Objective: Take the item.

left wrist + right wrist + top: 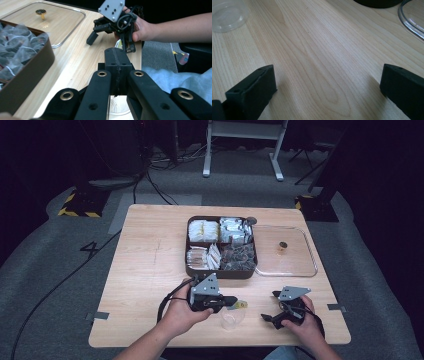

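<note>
Near desk edge | left hand-held gripper (235, 303) jaws pressed together on a small yellowish packet (242, 304), held above the clear cup (232, 318), likely to drop it in | right hand-held gripper (276, 307) spread wide, empty, waiting right | compartment box (221, 271) far centre

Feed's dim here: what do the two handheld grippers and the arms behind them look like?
Both the left gripper and right gripper are black, two-jawed, with blocky pads, brass-ringed pivots, and a grey three-cornered plate drilled with holes. A black cable loops from the left. Forearms are bare, no sleeves.
</note>
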`<state>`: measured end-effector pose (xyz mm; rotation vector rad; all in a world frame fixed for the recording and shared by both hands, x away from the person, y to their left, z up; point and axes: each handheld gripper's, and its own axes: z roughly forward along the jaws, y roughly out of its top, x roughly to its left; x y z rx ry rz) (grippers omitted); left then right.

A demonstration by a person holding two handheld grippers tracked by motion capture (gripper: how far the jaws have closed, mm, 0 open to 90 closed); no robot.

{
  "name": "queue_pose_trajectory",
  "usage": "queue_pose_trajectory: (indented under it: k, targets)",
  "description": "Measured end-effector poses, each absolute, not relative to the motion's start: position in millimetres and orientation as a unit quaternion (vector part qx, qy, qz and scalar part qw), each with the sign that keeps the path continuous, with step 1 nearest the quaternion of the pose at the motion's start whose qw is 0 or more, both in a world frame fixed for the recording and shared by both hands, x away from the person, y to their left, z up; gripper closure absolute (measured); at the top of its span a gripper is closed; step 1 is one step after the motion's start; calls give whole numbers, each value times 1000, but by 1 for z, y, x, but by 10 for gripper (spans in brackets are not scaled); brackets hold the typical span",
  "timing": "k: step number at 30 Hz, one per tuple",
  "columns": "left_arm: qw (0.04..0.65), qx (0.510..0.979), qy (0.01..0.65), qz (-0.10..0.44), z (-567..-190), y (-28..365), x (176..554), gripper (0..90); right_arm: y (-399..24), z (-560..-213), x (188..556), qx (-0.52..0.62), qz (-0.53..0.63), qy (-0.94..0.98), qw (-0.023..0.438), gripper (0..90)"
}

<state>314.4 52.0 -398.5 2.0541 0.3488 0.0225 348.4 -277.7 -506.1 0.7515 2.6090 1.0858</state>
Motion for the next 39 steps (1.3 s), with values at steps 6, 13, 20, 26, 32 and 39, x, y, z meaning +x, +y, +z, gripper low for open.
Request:
queue_pose_trajectory:
  k: [6,13,20,26,32,39]
  targets:
    - [506,851,142,1,-407,48,313,900,-278,-506,348,255,369,887,108,5]
    - [512,845,154,9,-414,47,312,638,-278,-506,348,255,369,887,109,5]
    - [508,845,164,30,-415,49,313,529,-278,-506,348,255,369,887,109,5]
    - [503,846,172,50,-410,55,313,461,-278,-506,349,256,369,887,109,4]
    - [495,845,190,74,-400,69,312,403,-278,-506,349,260,369,886,111,4]
    - [481,841,226,103,-396,93,309,368,-279,-506,350,283,364,879,120,2]
